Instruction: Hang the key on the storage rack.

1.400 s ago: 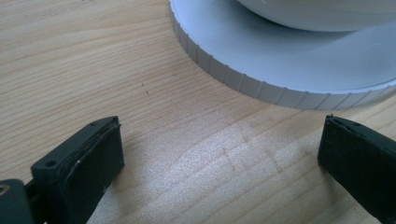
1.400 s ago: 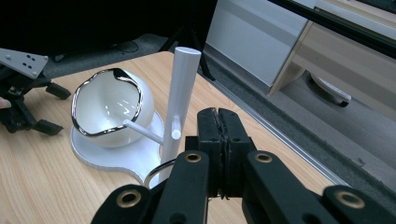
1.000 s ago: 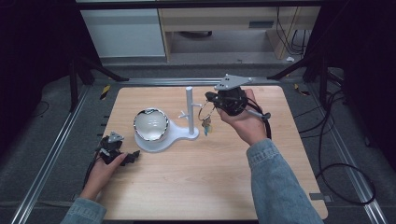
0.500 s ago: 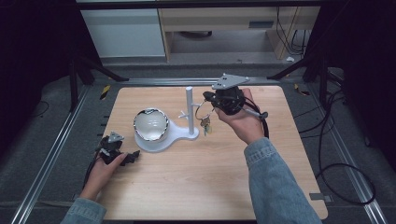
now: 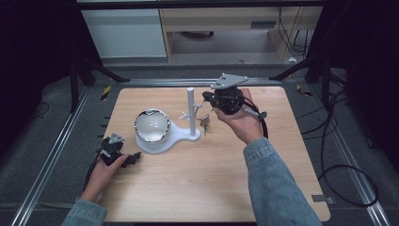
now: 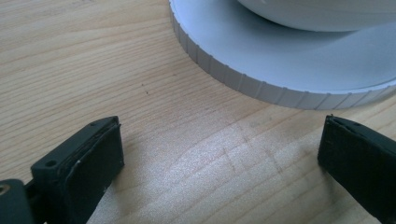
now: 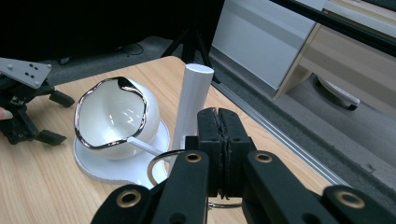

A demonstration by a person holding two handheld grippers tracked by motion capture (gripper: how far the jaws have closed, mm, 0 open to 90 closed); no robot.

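A white stand has an upright post [image 5: 191, 108] [image 7: 191, 100] on a round base [image 5: 176, 136] [image 6: 261, 86]. A silver-rimmed white bowl [image 5: 151, 125] [image 7: 114, 116] sits on that base. My right gripper [image 5: 210, 101] [image 7: 223, 135] is shut on a metal key ring [image 5: 203, 113] [image 7: 156, 164], held just right of the post. The ring lies by a thin side peg [image 7: 142, 146], and keys [image 5: 206, 125] dangle below it. My left gripper [image 5: 128, 151] [image 6: 219, 154] [image 7: 56, 117] rests open on the table, its jaws aimed at the base's rim with nothing between them.
The wooden table [image 5: 197, 183] has metal rails along its left and far edges. Cables [image 5: 339, 141] trail over the floor to the right. A cabinet [image 5: 127, 33] stands beyond the far edge.
My right gripper has edged slightly toward the post with the key ring in it. The left gripper has stayed put.
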